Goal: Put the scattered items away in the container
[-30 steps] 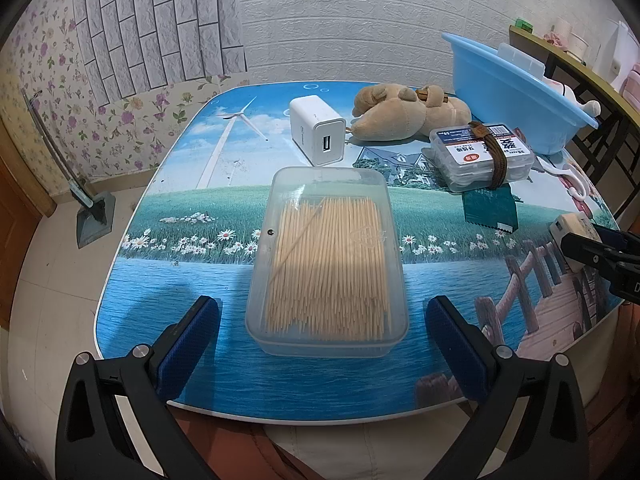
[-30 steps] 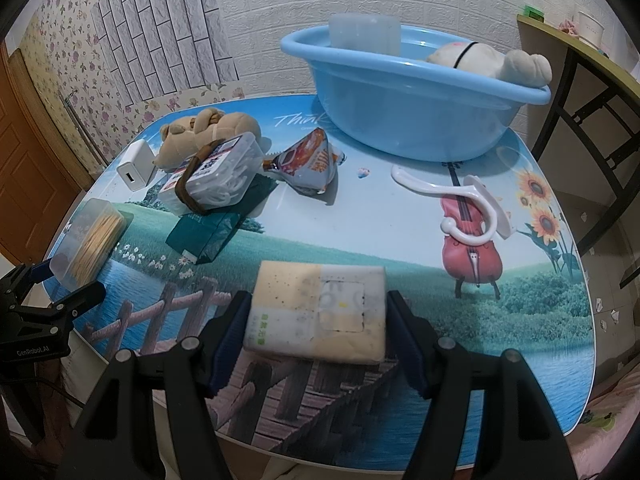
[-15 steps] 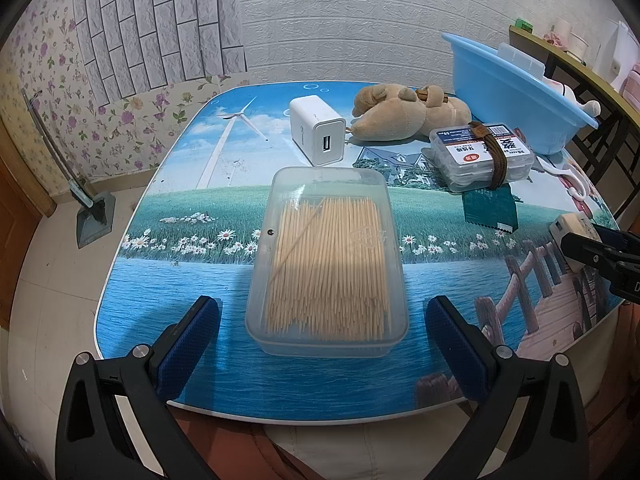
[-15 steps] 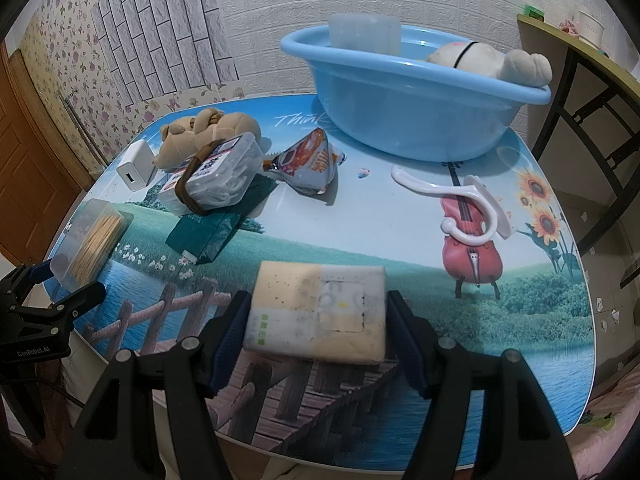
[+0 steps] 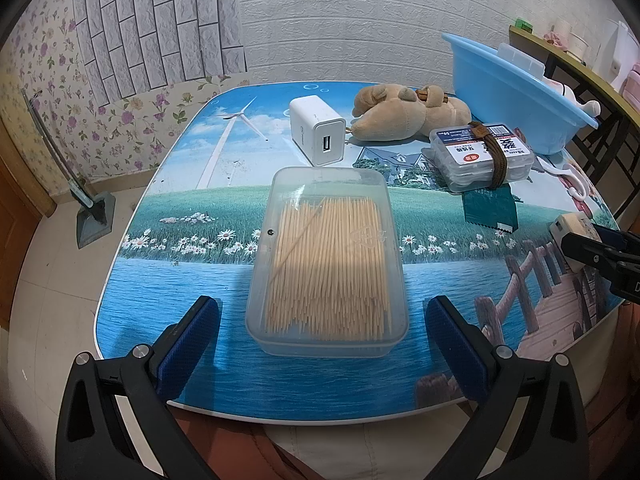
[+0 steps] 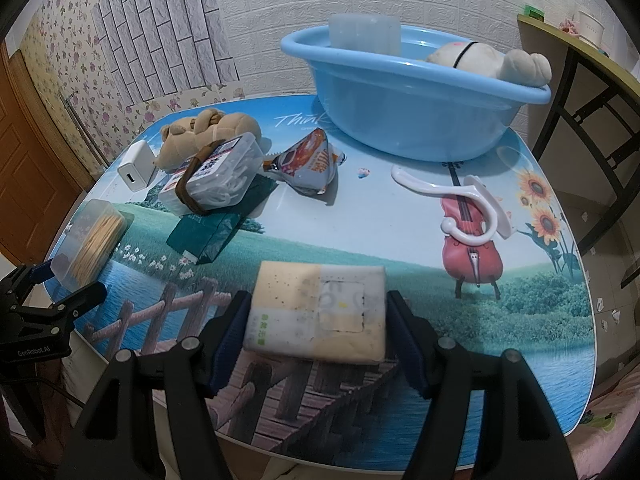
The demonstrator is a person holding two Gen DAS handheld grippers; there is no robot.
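Your left gripper [image 5: 322, 326] is standing open astride the toothpick box [image 5: 326, 264], frame centre. Only the right view is showing your right gripper [image 6: 316, 338] clamping the sponge [image 6: 316, 312], below the basin [image 6: 408, 92].

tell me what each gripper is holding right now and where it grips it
The right gripper clamps the soap bar by its two short ends. The left gripper holds nothing: its jaws stand open, apart from the toothpick box.
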